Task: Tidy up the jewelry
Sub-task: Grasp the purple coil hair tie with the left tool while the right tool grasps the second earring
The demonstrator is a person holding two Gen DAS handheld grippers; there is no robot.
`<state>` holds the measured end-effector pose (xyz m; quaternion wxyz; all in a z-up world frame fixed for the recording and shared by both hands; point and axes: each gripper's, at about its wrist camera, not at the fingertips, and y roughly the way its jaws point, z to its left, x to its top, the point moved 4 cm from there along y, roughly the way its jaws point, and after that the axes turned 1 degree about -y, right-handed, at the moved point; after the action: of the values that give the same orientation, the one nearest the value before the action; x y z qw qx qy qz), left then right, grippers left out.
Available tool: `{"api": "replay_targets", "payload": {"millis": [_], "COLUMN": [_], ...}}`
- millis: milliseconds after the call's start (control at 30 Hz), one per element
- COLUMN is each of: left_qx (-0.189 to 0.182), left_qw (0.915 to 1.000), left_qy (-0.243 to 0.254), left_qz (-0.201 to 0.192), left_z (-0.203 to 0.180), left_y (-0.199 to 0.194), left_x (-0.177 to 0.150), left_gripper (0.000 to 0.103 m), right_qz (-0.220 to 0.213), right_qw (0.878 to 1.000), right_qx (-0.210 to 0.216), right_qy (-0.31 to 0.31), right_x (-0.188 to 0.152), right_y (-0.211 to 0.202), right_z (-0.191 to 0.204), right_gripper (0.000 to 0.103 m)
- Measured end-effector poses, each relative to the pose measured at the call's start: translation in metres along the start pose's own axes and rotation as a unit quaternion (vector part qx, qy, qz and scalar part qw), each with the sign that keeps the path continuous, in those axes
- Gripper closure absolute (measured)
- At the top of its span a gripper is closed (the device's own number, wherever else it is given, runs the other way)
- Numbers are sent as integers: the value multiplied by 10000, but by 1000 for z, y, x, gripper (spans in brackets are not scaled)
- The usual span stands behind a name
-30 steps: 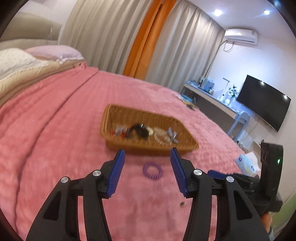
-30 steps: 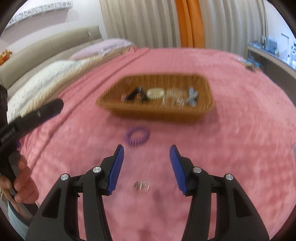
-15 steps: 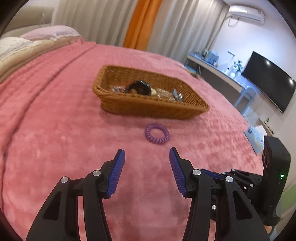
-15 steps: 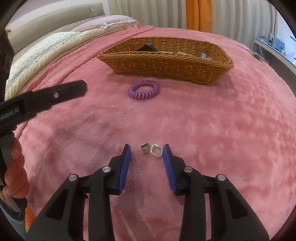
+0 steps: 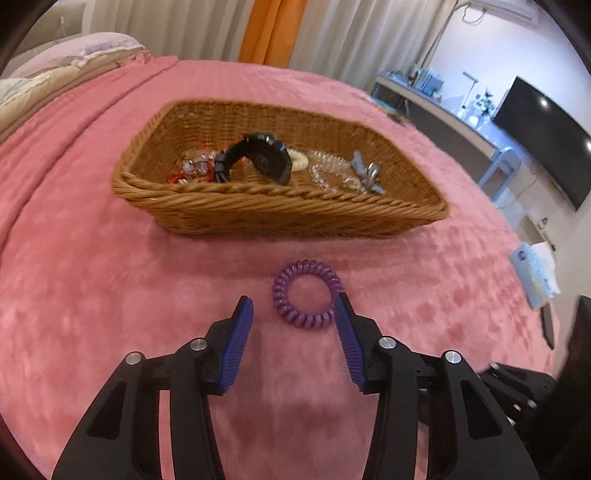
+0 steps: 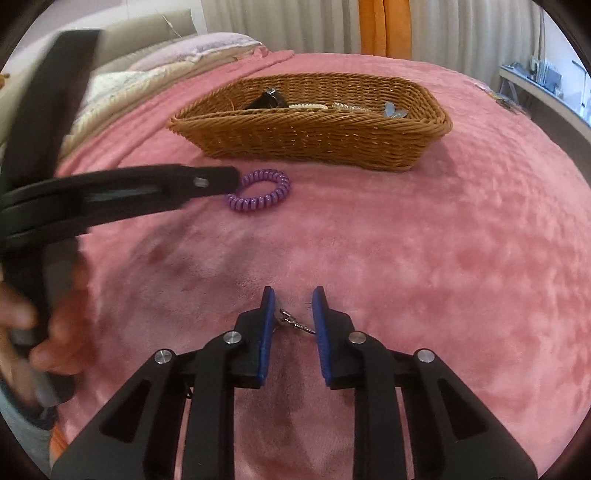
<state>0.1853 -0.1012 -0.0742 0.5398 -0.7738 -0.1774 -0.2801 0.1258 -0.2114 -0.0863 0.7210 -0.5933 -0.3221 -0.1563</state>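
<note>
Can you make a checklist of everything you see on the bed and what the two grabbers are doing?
Surface: pink blanket on a bed.
Job's things: purple spiral hair tie and small silver earring lie on the blanket; wicker basket holds a black watch and clear bracelets.
Clutter: nothing seen.
Grippers: left gripper open around the hair tie; right gripper open, earring between its fingers.
Cables: nothing seen.
Surroundings: curtains, TV, pillows.

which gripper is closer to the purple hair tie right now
Left. The left gripper is open with the purple hair tie at its fingertips. The right gripper is nearer the camera on the blanket, around a small silver earring, well short of the tie.
</note>
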Motion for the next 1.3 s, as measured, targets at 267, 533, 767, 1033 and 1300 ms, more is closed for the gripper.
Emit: {"api": "replay_targets", "payload": {"millis": [267, 533, 767, 1033, 1300], "left_qx": [327, 410, 499, 344, 166], "left_qw": [9989, 9991, 9968, 9968, 9969], "left_qy": [329, -51, -595, -600, -644], "left_qz": [106, -90, -170, -392, -422], "left_z": [-10, 15, 52, 55, 55], "left_y": [15, -19, -50, -56, -56], "left_x": [-4, -25, -54, -69, -71], "left_gripper": [94, 94, 94, 94, 94], "right_qz": [-233, -308, -418, -343, -127], "right_qw": [9996, 9991, 9935, 9951, 9995], "right_qx": [133, 296, 849, 745, -118], "right_qy": [-115, 13, 636, 557, -263], "right_x": [-6, -9, -10, -21, -32], "right_y": [-7, -12, -24, -32, -20], "right_z": [6, 1, -22, -21, 12], "right_gripper": [95, 95, 68, 64, 64]}}
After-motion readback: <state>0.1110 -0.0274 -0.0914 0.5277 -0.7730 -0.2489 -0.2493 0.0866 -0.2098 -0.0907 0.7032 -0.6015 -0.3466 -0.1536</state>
